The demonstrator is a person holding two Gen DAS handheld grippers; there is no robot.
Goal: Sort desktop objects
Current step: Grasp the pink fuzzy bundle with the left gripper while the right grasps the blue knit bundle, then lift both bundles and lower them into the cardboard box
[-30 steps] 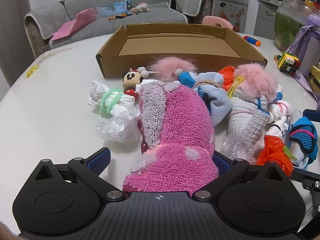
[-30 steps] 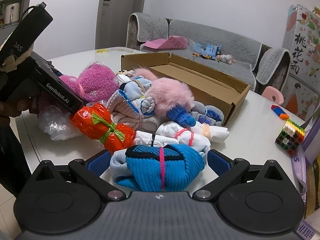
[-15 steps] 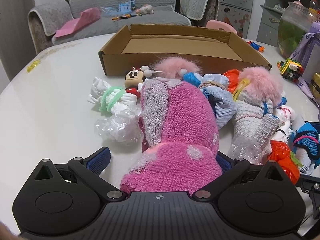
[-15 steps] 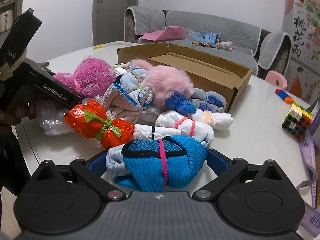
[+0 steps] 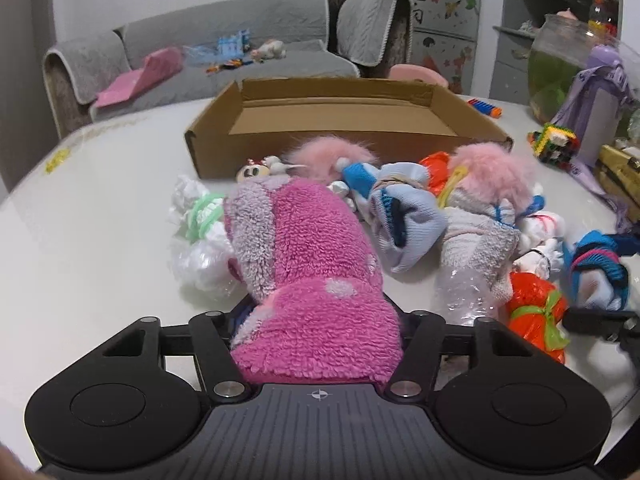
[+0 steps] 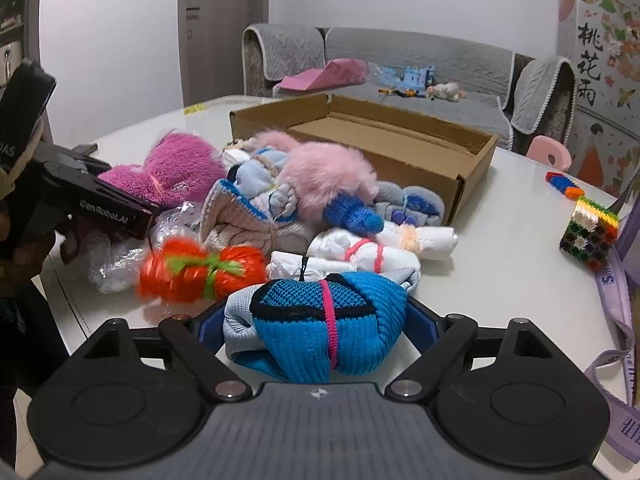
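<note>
left gripper (image 5: 316,320): my fingers are clamped on the pink fuzzy sock bundle (image 5: 308,272), 1 pad pressed into each flank; the pads themselves are mostly buried in the pile.
right gripper (image 6: 316,320): my fingers are clamped on the blue knit sock bundle (image 6: 316,328), which fills the gap between the blue pads.
pink bundle axis: it runs straight out from my left fingers, its far end pointing at the cardboard box (image 5: 344,120).
blue bundle axis: it lies crosswise between my right fingers, its pink elastic band running front to back.
box direction: dead ahead of my left gripper, beyond the heap; ahead and slightly right of my right gripper. The box floor that shows is bare.
nearer arm: I judge my left is better lined up with the near box wall; my right has the heap between it and the box.
what the move turns on: I judge each bundle must clear the heap and the near wall before it can drop in.
bundles in my grip: 2.
boxes: 1.
orange bag bundles (image 6: 200,268): I can count 1 close by, tied with green, blurred in the right view; a 2nd orange patch shows in the left view by the far pink fluff.
pink fluffy bundles (image 6: 328,180): 2 in the left view.
white rolls with bands (image 6: 380,244): about 3; the heap hides part, so I cannot count all.
block cube (image 6: 588,232): 1, well apart to the right on the table (image 5: 100,220).
</note>
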